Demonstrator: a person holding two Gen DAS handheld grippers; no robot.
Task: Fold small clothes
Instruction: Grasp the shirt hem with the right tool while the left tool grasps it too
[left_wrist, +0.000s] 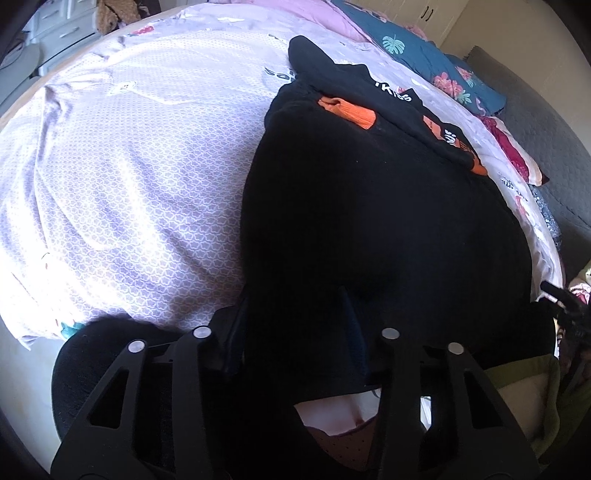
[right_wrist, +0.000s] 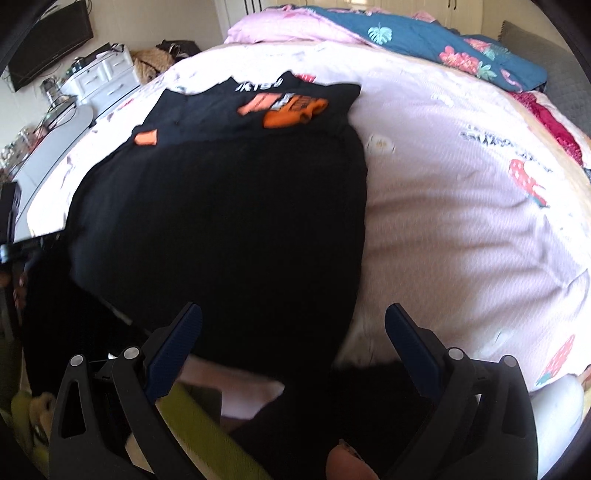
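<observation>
- Lying spread on the bed sheet (right_wrist: 461, 229): black garment (right_wrist: 229, 229), orange cuffs (right_wrist: 295, 116) and a white-and-orange print folded onto its far end.
- Covering most of the left wrist view too, near hem draping over the bed edge toward the camera.
- Left gripper (left_wrist: 291, 325) sitting buried in that near hem; black cloth filling the gap between the fingers (left_wrist: 349, 317), probably clamped on it, but dark-on-dark so cannot tell for sure.
- Right gripper (right_wrist: 293, 332) hovering over the garment's near right corner, jaws standing wide apart, blue pads (right_wrist: 177, 347) showing bare, nothing between them.
- Blurring badly in the right wrist view; fine detail not readable.
- Crowding the head of the bed beyond the garment: pink blanket (right_wrist: 280, 29), teal floral quilt (right_wrist: 436, 44), red-patterned pillow (left_wrist: 513, 155) by the grey headboard (left_wrist: 554, 147).
- Standing off the far side: white drawer unit (right_wrist: 107, 81), dark TV (right_wrist: 48, 40) on the wall, brown bundle (right_wrist: 151, 61) beside the drawers.
- Intruding at the near edge below the right gripper: yellow-green cloth (right_wrist: 207, 432), a fingertip (right_wrist: 343, 461) low in frame.
- Showing at the left edge of the right wrist view: part of the other tool.
</observation>
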